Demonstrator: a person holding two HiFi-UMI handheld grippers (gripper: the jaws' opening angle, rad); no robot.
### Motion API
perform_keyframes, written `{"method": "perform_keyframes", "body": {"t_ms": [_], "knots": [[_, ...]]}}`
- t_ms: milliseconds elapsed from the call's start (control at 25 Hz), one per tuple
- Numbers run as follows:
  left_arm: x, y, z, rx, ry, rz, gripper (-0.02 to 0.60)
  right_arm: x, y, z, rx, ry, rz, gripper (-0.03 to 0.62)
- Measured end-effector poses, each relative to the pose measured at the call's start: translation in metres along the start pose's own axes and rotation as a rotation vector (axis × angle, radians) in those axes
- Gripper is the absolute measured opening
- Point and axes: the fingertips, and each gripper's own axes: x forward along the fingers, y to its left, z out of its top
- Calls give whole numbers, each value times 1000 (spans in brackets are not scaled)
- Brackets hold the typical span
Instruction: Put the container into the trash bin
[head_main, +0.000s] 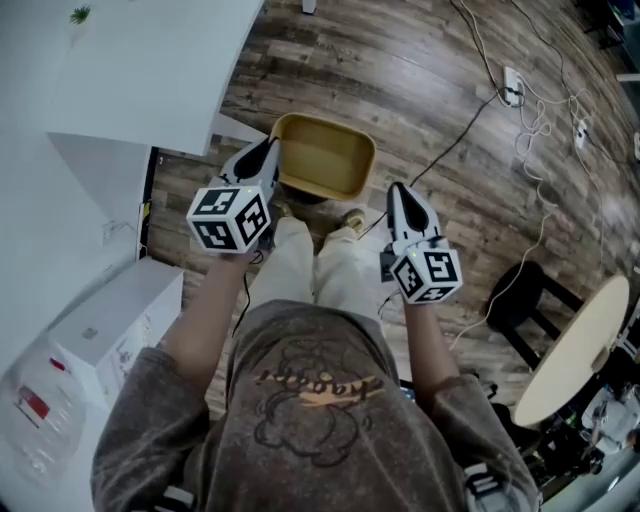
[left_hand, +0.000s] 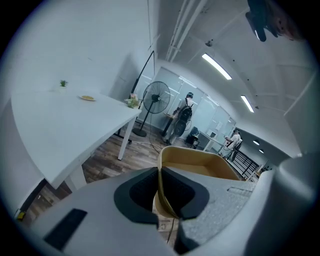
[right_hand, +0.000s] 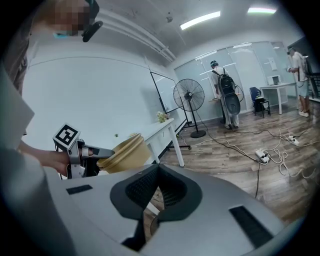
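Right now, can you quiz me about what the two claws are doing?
1. True or false: the left claw is pinching the rim of the tan container.
2. What is the right claw holding? A) a cup B) nothing C) a cable
3. Fill in: the floor looks like brown ____ planks.

Key: 1 true; 2 B; 3 wood.

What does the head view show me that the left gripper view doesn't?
Head view only: the right gripper, holding nothing, beside the yellow container, plus a black stool. Left gripper view only: a standing fan and people far back in the room. Both: the left gripper clamped on the container's rim, and the white table.
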Motion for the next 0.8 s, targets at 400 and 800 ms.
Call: {"method": "perform_keyframes", "body": {"t_ms": [400,800], "knots": [[35,30,-48,-38,31,21,20,28,-27,-51,15,37,-6,-2],[73,73,-112,-33,79,40,20,64,-53,-114,22,68,-6,-1]]}}
